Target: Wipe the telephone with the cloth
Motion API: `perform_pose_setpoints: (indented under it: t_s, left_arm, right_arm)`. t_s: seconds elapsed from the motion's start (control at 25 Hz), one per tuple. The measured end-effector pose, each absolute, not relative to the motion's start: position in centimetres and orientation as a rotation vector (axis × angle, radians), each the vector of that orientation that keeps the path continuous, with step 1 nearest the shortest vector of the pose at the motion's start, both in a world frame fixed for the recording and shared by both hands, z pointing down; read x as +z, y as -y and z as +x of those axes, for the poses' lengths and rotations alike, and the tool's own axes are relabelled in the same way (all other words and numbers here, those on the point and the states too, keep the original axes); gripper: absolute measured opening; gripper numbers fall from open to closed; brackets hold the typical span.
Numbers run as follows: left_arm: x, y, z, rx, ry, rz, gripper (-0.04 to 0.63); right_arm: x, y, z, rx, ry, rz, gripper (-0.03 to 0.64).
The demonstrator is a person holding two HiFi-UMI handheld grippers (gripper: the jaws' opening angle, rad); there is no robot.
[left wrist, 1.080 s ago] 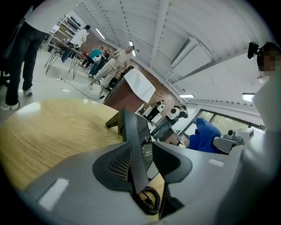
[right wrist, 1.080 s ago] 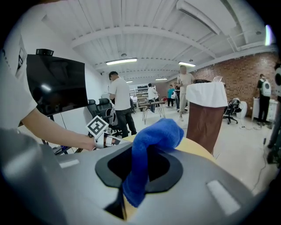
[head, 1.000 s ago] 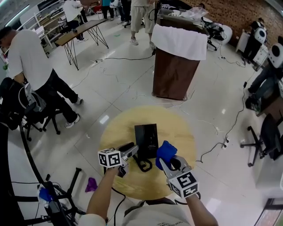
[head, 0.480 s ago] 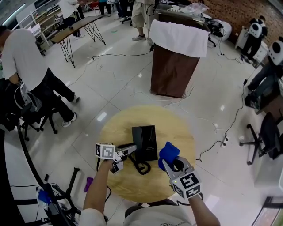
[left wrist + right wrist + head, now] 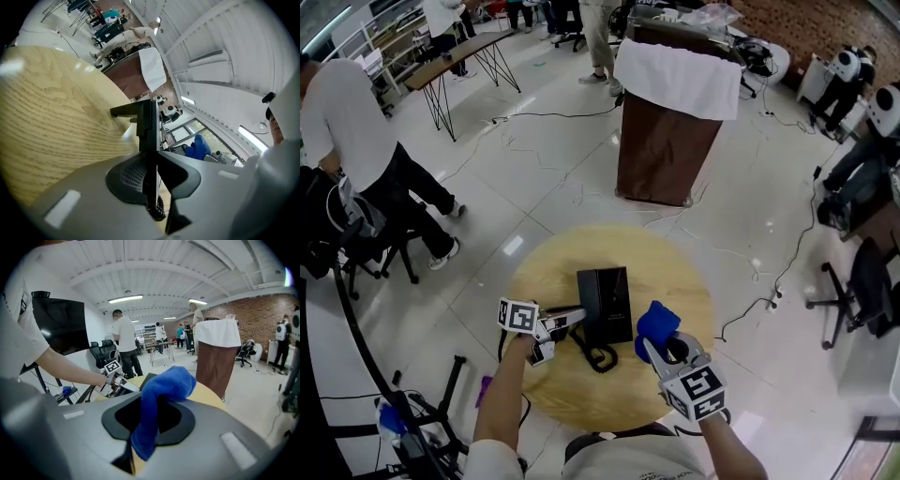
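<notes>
— Telephone [image 5: 605, 300] first: where did it sit?

— Near the middle of the round wooden table [image 5: 548, 272]. It was a flat black unit, and its coiled cord [image 5: 598, 356] looped on the wood at the edge nearest the person.

— And the left gripper [image 5: 570, 317]?

— It reached in low from the telephone's left side. Its jaws had just been closing. Its own view showed them drawn narrow onto a thin black edge of the telephone, with the cord's coils just below.

— So it had hold of it?

— The pads looked pressed on that edge, yes.

— What about the right gripper [image 5: 659, 345]?

— Its jaws were clamped on the blue cloth [image 5: 654, 321], which bunched up past the fingertips and hung down between them.

— Where was the cloth relative to the telephone?

— Just beside the telephone's right near corner, over the table. From the head view I couldn't tell whether it touched the black casing.
</notes>
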State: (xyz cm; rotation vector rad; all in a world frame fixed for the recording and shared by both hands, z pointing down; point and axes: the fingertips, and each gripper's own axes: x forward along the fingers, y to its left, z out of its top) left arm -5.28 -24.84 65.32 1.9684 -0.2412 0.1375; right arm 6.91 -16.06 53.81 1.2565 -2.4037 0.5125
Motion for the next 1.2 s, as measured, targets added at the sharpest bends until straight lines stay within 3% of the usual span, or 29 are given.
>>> perform_pose_setpoints:
  t_s: [0.64, 1.2]
  left_arm:
    - [63.7, 24.9, -5.5, 0.115, 0.277, 2.002, 0.061]
    - [57.1, 25.4, -6.4, -0.032, 0.394, 2.124, 0.061]
  right_arm:
    - [53.2, 16.3, 6.1, 0.507, 2.437, 1.243, 0.061]
    - [50.7, 16.0, 3.0, 0.445, 2.528, 1.21, 0.061]
